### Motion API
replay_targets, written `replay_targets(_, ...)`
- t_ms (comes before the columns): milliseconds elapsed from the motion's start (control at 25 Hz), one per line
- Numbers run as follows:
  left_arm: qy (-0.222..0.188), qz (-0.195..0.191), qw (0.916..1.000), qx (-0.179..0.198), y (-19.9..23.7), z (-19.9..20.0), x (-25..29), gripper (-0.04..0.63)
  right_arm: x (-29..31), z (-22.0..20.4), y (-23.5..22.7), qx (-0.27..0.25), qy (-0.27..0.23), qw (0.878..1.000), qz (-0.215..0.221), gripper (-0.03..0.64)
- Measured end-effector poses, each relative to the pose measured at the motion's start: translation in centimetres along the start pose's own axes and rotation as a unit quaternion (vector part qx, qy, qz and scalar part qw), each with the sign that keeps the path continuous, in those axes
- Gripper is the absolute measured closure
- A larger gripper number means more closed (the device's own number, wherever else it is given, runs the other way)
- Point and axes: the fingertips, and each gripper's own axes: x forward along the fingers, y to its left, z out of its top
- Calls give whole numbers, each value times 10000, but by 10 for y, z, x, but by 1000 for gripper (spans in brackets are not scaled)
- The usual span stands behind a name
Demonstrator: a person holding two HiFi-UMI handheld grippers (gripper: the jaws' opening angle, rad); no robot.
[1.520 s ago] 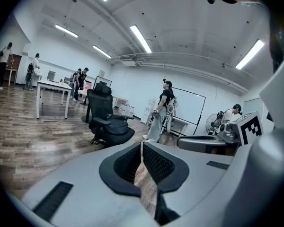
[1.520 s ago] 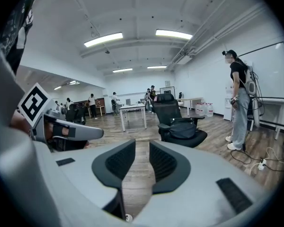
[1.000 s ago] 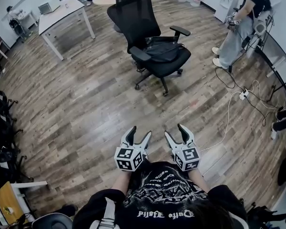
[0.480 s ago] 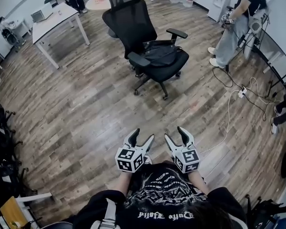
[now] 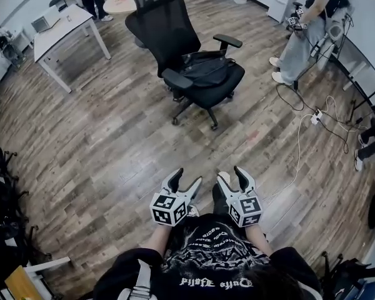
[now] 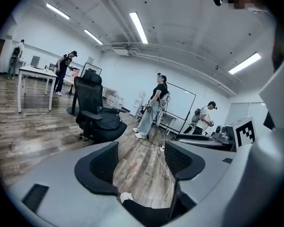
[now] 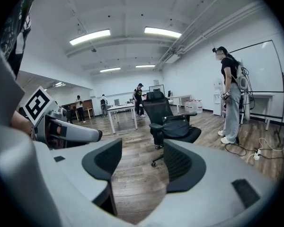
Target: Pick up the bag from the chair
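Right, I see the soft black bag [image 5: 207,69] lying on the seat of the black mesh-backed office chair [image 5: 165,27], between its two armrests and well apart from both of my tools. My left gripper [image 5: 185,176] hangs just in front of the wearer's dark printed shirt [image 5: 206,255]. Its jaws are spread wide, with nothing between them but the brown wooden plank floor [image 5: 112,149] beyond. My right gripper [image 5: 230,173] sits just beside it, jaws likewise wide apart and empty. In the right gripper view the chair and bag stand far off, above the gap and a little to the right. A white cable [image 5: 298,145] trails over the floor on the right side, and a person in pale trousers [image 5: 303,39] stands beyond it, near the wall.
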Motion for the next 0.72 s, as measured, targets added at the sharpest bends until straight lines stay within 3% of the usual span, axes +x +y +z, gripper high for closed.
replay_targets(360,158,109,9996,-227,7,33,94,279,87,24,-71,-110,278,9977,610,331)
replay_targets(720,-276,690,9968,-283,20,104,195,279,155,75,-167,-475,304,9928,1056,331)
